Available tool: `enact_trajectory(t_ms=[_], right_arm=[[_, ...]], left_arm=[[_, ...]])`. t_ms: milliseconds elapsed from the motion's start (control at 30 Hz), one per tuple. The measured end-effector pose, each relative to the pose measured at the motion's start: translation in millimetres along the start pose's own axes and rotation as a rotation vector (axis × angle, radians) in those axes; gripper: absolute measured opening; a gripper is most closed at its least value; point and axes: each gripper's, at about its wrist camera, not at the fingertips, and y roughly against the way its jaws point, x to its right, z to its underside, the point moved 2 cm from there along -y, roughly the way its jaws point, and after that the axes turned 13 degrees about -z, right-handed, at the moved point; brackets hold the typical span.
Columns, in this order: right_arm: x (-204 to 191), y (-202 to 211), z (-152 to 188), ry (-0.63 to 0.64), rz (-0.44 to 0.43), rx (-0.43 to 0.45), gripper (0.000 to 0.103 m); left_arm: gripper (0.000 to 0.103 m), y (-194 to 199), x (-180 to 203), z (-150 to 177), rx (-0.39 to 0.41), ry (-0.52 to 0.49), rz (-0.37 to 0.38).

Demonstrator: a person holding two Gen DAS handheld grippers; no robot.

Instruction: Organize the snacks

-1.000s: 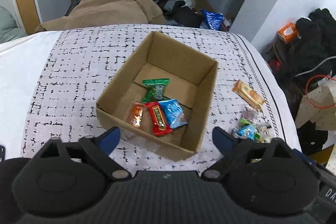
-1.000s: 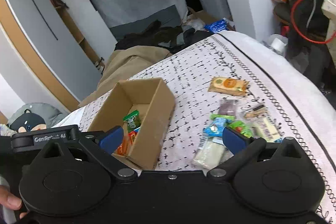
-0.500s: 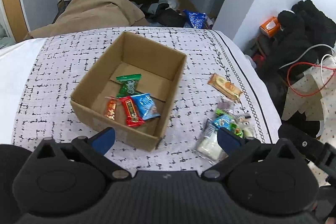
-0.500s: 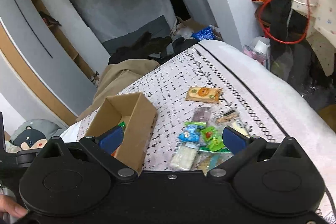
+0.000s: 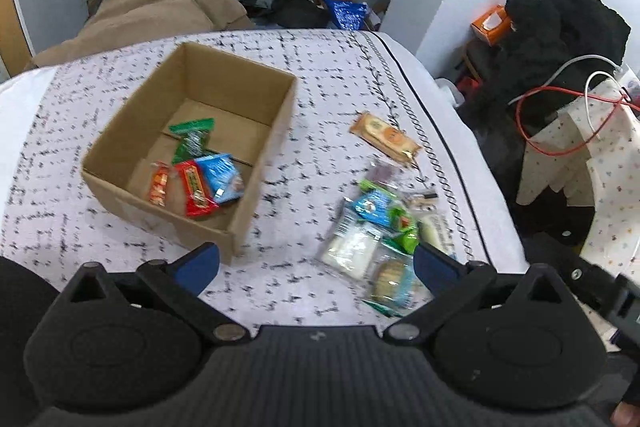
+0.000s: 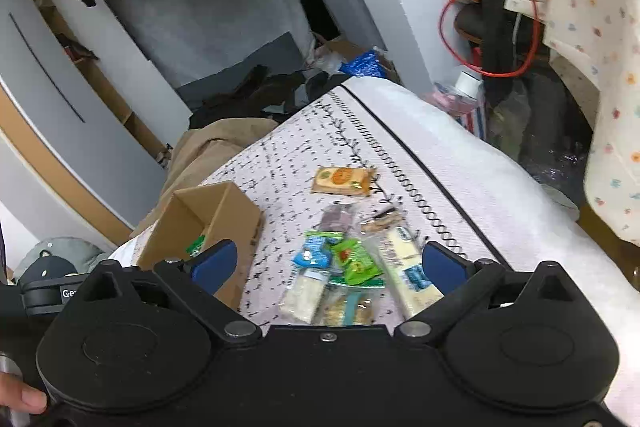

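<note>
An open cardboard box stands on the patterned cloth and holds a green, an orange, a red and a blue snack packet. It also shows in the right wrist view. A pile of loose snack packets lies right of the box, also seen from the right wrist. An orange wafer packet lies apart, further back. My left gripper is open and empty above the cloth's near edge. My right gripper is open and empty above the pile.
The cloth-covered bed drops off at the right past a black border line. A tan blanket, dark clothes, a blue bag and a red cable lie beyond the bed.
Both grippers have drifted right and toward the loose pile. The box has slid to the left in both views. Both stay open and empty.
</note>
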Motion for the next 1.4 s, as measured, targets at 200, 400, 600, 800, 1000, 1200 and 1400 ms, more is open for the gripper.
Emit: enact_trajectory(t_ms=[200, 400, 600, 800, 1000, 1200, 1400], right_arm=[[20, -5, 3, -0.034, 0.018, -0.018, 0.089], [40, -15, 10, -0.072, 0.047, -0.063, 0.077], [52, -22, 12, -0.073, 0.083, -0.076, 0.066], [65, -31, 13, -0.095, 0.122, -0.102, 0.059], [67, -43, 14, -0.083, 0.116, -0.138, 0.058], [68, -54, 16, -0.068, 0.115, -0.175, 0.059], [74, -65, 18, -0.07, 0.113, -0.211, 0.059]], left_arm=[[0.103, -7, 20, 5, -0.016, -0.013, 0.005], [0.102, -18, 40, 13, -0.022, -0.039, 0.051], [0.094, -33, 55, 23, -0.053, -0.05, 0.086], [0.08, -55, 68, 30, -0.106, -0.037, 0.123], [0.065, -77, 78, 33, -0.145, -0.038, 0.134], [0.063, -98, 86, 35, -0.173, -0.045, 0.139], [0.059, -120, 95, 39, -0.216, -0.052, 0.133]])
